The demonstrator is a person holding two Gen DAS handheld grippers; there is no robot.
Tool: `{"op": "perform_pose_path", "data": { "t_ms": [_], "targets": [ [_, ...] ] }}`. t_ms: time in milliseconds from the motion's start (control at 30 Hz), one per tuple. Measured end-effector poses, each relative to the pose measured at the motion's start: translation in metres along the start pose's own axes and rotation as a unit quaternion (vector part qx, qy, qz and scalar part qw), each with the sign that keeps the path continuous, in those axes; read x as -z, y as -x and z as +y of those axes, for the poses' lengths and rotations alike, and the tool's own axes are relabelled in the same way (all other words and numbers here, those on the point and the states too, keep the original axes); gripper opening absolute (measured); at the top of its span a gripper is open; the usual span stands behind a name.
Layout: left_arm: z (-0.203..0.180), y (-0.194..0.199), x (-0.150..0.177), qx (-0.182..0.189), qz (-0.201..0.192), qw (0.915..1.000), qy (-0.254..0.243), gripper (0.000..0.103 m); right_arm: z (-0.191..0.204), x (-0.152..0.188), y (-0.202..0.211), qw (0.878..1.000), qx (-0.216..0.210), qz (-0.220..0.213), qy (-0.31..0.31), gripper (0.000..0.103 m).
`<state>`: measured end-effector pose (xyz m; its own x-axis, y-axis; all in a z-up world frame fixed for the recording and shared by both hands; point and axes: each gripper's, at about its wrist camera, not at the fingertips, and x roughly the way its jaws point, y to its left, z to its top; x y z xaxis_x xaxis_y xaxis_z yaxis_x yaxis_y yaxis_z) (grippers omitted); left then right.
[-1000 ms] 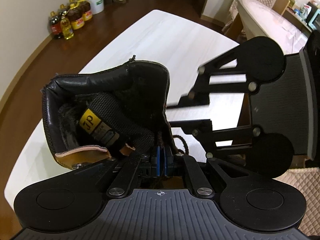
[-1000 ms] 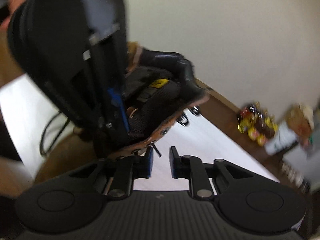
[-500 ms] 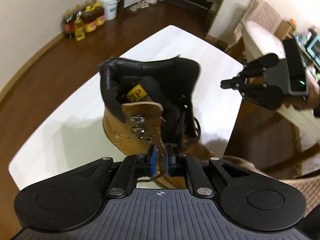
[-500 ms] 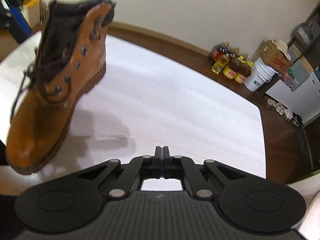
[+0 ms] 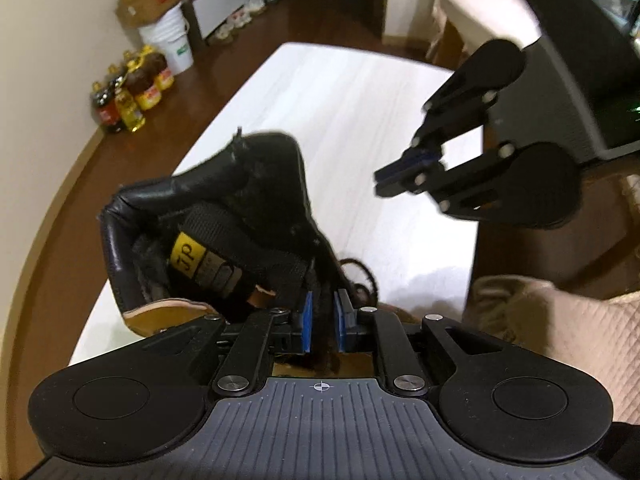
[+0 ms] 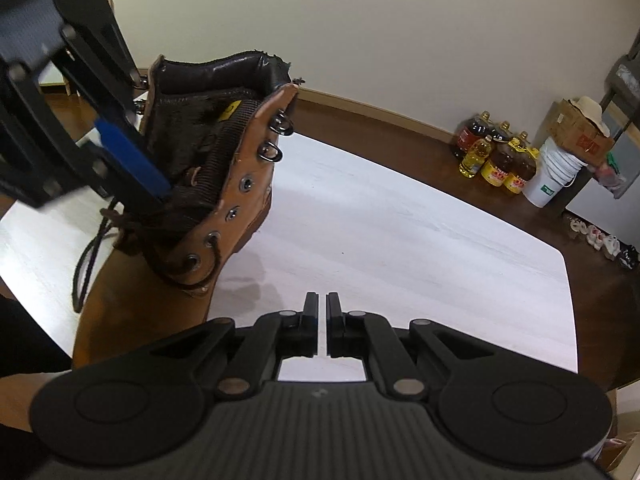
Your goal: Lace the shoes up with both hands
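- Boot (image 6: 176,208) stands at the worktop (image 6: 400,240) edge nearest us, upper eyelets unlaced.
- Left gripper (image 5: 322,320): jaws have just been opening, part open around the boot's dark tongue area; pad contact unclear.
- Right gripper (image 6: 322,320): jaws closed, empty.
- We should pick up the loose lace (image 6: 86,256) with the right.
- Bucket (image 6: 554,176) on floor; contents unseen.

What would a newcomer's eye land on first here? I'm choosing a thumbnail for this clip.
First, the tan lace-up boot with its black padded collar, standing on the near left part of the white table. Next, the left hand-held gripper, reaching down into the boot's open front at the tongue with its blue pads apart. The right hand-held gripper hangs shut and empty over bare tabletop beside the boot.
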<state>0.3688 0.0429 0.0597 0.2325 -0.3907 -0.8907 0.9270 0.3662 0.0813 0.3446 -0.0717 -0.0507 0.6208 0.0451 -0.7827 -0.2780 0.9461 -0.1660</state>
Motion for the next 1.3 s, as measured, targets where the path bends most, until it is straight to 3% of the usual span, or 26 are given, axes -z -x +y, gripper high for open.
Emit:
{"op": "perform_pose_path", "data": {
  "t_ms": [100,267,533,633,800,867,1033,1067,1133,1200,1300],
  "targets": [
    [0.000,-0.005,-0.004,-0.006,-0.004,1.0000,0.006,0.006,-0.002,0.003,0.000,1.000,-0.007,-0.001,-0.008,0.003],
    [0.003,-0.011,-0.012,0.005,-0.017,0.9998,0.004,0.005,-0.001,-0.001,0.004,1.000,-0.023,-0.018,0.001,0.003],
    [-0.002,-0.022,-0.019,0.007,-0.026,0.9991,-0.033,0.005,0.021,-0.015,0.000,0.991,-0.036,-0.042,0.121,0.006],
    [-0.001,-0.023,-0.018,0.008,-0.028,0.9990,-0.033,0.005,0.032,-0.018,-0.006,0.979,-0.023,-0.041,0.199,0.006],
    [0.001,-0.024,-0.017,0.014,-0.031,0.9989,-0.031,0.005,0.047,-0.020,-0.009,0.947,-0.004,-0.046,0.317,0.011],
    [0.003,-0.024,-0.017,0.017,-0.034,0.9989,-0.027,0.005,0.051,-0.021,-0.010,0.939,-0.003,-0.047,0.341,0.016],
    [0.008,-0.024,-0.015,0.021,-0.039,0.9989,-0.015,0.006,0.063,-0.019,-0.010,0.919,-0.001,-0.046,0.390,0.014],
    [0.009,-0.024,-0.014,0.022,-0.040,0.9989,-0.012,0.006,0.063,-0.019,-0.010,0.920,-0.006,-0.044,0.390,0.008],
    [0.012,-0.022,-0.013,0.024,-0.044,0.9987,-0.005,0.006,0.062,-0.020,-0.008,0.922,-0.017,-0.040,0.384,0.006],
    [0.014,-0.019,-0.012,0.032,-0.048,0.9983,0.005,0.005,0.054,-0.022,-0.002,0.937,-0.037,-0.033,0.345,0.004],
    [0.021,0.004,-0.006,0.054,-0.060,0.9965,0.022,0.011,0.046,-0.019,-0.002,0.951,-0.030,-0.008,0.306,0.003]
  ]
}}
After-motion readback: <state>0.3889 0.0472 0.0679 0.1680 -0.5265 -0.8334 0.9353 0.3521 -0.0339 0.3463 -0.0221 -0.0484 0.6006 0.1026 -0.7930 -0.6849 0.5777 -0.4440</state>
